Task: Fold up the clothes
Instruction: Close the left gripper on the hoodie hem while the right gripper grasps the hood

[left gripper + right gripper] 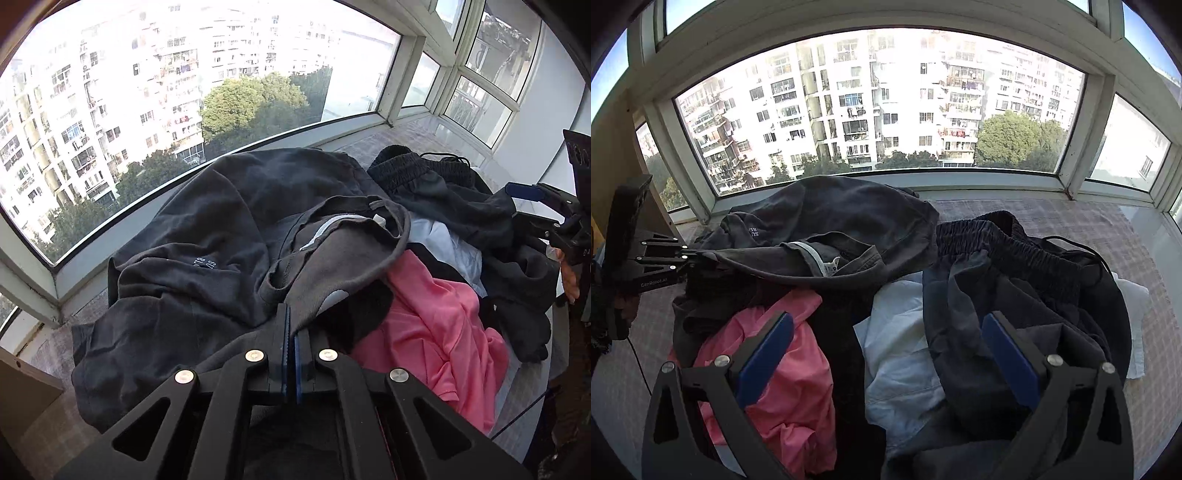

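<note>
My left tongs clamped on dark grey T-shirt edge — right tongs wide, empty, above pink garment and dark shorts.

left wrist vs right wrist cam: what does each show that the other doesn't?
Only the left wrist view: the left gripper head-on, its fingers shut on a fold of the dark grey T-shirt, and the window corner at right.

Only the right wrist view: the right gripper with fingers wide open over the pale blue garment, nothing between them.

Both: the clothes pile with the pink garment, the black elastic-waist shorts, the window and apartment blocks.
</note>
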### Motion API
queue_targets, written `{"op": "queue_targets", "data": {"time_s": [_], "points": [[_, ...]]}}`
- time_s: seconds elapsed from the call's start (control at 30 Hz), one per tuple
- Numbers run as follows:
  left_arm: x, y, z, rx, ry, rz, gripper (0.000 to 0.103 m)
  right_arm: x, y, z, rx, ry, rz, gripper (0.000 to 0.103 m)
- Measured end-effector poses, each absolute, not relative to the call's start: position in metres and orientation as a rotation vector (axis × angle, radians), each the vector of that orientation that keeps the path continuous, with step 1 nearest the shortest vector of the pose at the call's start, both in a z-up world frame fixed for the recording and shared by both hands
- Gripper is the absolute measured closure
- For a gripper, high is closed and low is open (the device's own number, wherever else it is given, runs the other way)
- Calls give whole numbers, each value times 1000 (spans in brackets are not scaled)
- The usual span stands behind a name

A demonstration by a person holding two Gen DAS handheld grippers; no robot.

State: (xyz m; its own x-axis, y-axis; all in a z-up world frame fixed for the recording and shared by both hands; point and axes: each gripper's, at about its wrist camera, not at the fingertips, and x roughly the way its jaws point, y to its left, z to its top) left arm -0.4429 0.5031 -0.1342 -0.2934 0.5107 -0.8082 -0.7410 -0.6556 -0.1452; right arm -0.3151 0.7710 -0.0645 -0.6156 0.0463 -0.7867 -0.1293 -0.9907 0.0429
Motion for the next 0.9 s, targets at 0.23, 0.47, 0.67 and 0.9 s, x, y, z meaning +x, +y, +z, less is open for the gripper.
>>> {"op": "queue_targets", "data": {"time_s": [0.23, 0.47, 0.67, 0.9], "points": [[-421, 419, -108, -1076, 211, 2155, 102, -356, 765, -85, -1434, -118, 2832, 0], [-429, 337, -126, -1199, 158, 2312, 102, -369, 711, -110, -1637, -531, 2997, 22], [-416, 338, -137, -1185, 261, 2281, 102, -386, 676, -133, -1741, -858, 2963, 30], [-398, 392, -149, -1079, 527, 2157, 67, -415, 675, -143, -1803, -866, 2948, 30]]}}
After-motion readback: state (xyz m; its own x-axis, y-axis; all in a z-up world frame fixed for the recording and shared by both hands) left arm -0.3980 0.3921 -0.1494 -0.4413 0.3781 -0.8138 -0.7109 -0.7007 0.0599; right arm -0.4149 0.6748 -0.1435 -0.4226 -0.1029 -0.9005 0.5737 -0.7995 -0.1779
